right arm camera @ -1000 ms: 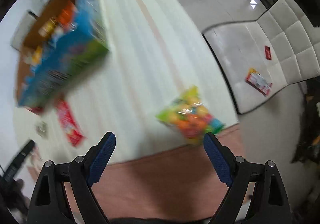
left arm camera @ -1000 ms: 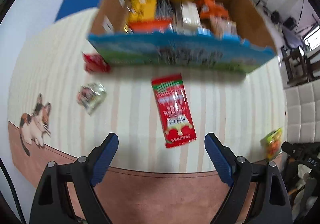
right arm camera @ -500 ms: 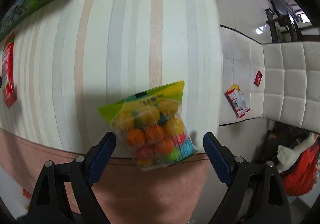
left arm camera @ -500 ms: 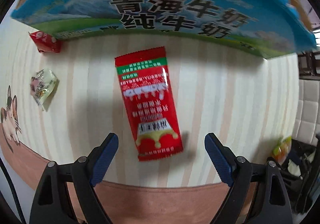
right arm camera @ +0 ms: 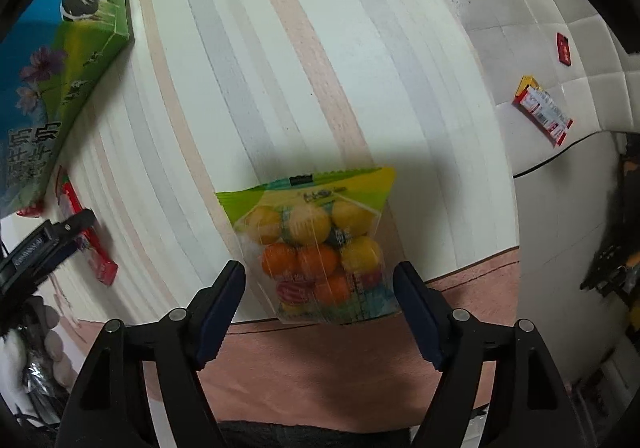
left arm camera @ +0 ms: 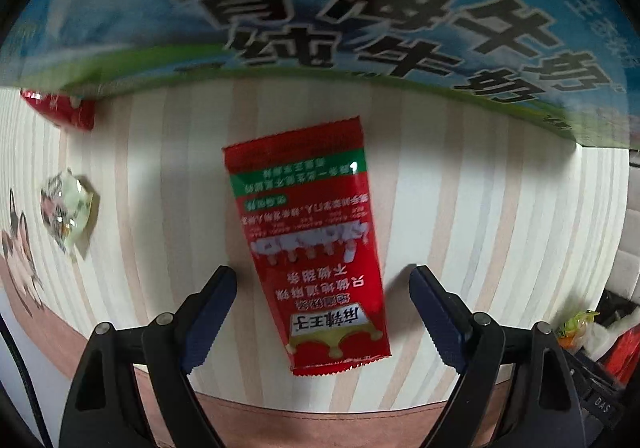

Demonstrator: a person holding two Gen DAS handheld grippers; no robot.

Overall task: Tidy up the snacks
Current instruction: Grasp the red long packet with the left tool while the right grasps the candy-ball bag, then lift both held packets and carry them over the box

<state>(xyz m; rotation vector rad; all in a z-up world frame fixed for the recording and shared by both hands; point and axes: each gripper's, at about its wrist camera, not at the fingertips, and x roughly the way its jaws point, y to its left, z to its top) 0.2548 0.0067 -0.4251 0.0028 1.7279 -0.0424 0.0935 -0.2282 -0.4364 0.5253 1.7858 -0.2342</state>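
Beside the blue-and-green printed milk carton [left arm camera: 320,8] on the striped mat [left arm camera: 460,208], my left tongs [left arm camera: 322,302] stand wide, unclamped, astride the flat red foil sachet [left arm camera: 308,240], while my right tongs [right arm camera: 319,294], jaws opening, straddle the clear bag of coloured candy balls [right arm camera: 316,244] for pickup.

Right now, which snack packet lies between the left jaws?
The long red packet, its lower end between the open jaws. The small red packet and the pale crinkly one lie off to the side.
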